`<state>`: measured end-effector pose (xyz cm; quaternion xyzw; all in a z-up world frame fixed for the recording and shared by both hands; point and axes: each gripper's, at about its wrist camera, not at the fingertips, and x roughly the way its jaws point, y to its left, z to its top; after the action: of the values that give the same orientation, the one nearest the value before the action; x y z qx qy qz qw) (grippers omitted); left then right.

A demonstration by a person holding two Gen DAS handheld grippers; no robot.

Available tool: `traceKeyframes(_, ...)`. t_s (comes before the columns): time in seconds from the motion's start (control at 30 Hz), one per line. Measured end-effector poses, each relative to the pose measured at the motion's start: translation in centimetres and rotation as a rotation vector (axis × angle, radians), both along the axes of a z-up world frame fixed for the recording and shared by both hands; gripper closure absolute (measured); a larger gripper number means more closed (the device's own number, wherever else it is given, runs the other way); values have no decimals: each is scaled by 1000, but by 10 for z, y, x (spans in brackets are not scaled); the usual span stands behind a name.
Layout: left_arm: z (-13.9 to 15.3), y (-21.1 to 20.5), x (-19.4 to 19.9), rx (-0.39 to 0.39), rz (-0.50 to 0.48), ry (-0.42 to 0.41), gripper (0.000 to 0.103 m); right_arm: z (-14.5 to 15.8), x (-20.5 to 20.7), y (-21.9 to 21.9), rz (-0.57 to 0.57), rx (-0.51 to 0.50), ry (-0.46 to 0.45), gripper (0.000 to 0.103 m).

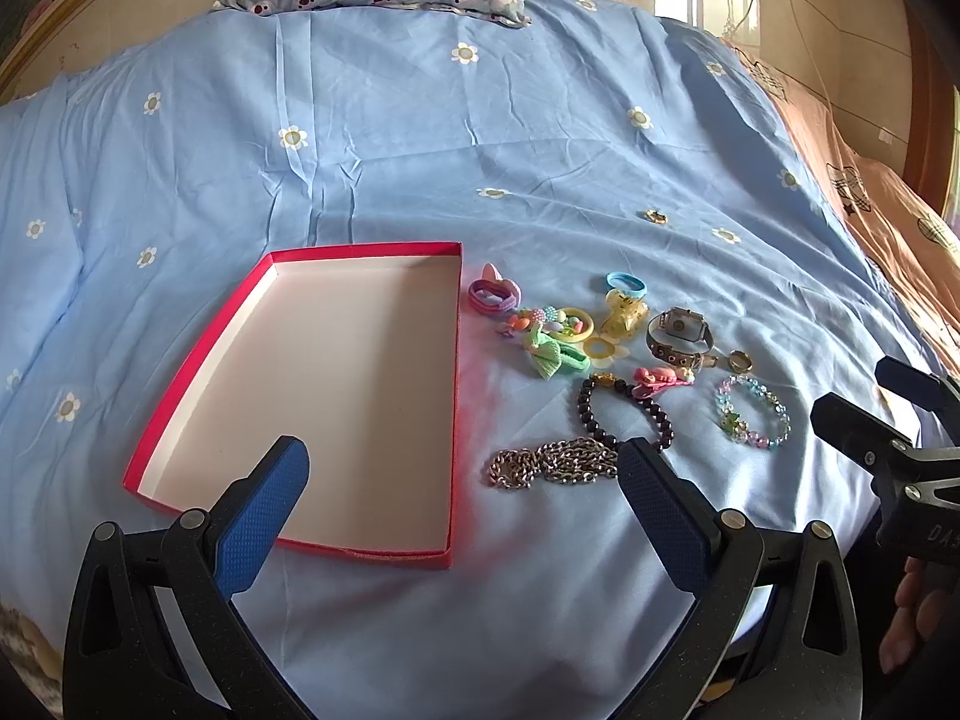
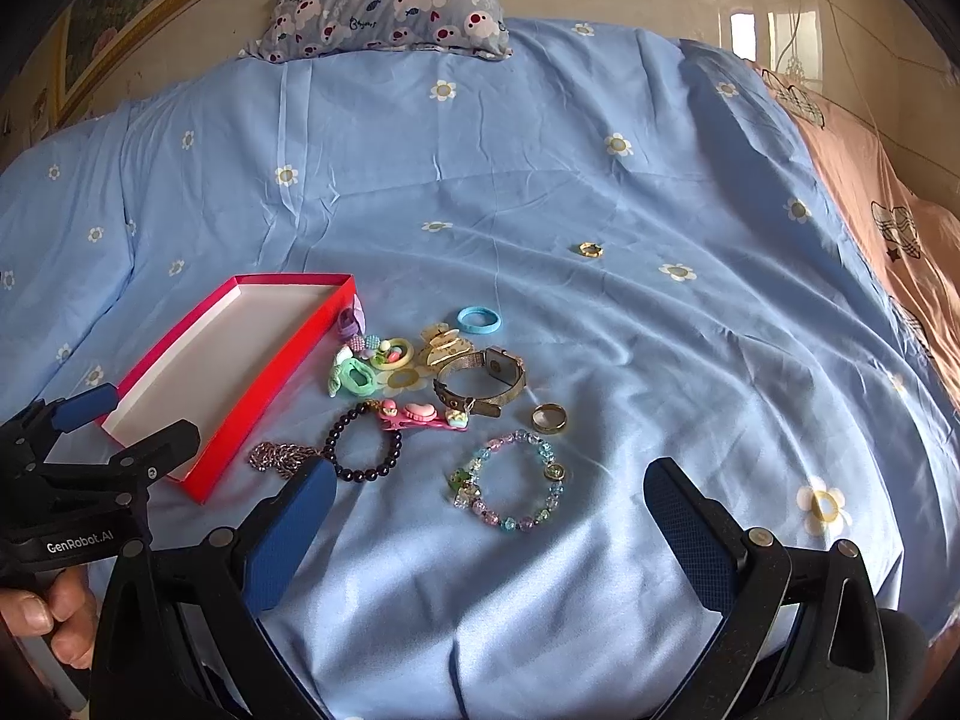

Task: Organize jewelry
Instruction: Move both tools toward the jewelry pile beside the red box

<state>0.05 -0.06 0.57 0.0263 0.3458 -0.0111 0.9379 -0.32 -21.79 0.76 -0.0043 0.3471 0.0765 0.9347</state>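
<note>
Left gripper (image 1: 462, 465): blue-padded fingers spread wide, holding nothing, above the near edge of the box.
Right gripper (image 2: 489, 501): fingers wide apart, empty, over the pastel glass-bead bracelet (image 2: 509, 480).
Box: shallow red cardboard tray with white inside (image 1: 180, 384), on the blue flowered bedsheet (image 1: 420, 150).
Jewelry: dark bead bracelet (image 1: 624, 408), silver chain (image 1: 552, 463), metal wristwatch (image 1: 681, 333), gold ring (image 1: 741, 362), just right of the box, all outside it.

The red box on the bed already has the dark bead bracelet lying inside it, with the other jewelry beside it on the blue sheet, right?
Not quite. The red box is empty; the dark bead bracelet lies on the blue sheet beside it, among the other jewelry. The left wrist view shows this.
</note>
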Motion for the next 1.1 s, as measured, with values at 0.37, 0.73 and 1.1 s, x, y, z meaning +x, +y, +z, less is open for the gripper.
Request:
traceKeyframes(0.37, -11, -8, 7, -11, -12, 21, 0, -3, 6, -2, 7, 10, 12, 0)
traceKeyframes(0.73, -14, -10, 25, -42, -67, 95, 0, -5, 19, -14, 5, 36, 19, 0)
traceKeyframes(1.1, -24, -23, 58, -40, -145, 148, 18, -13, 53, -25, 35, 103, 61, 3)
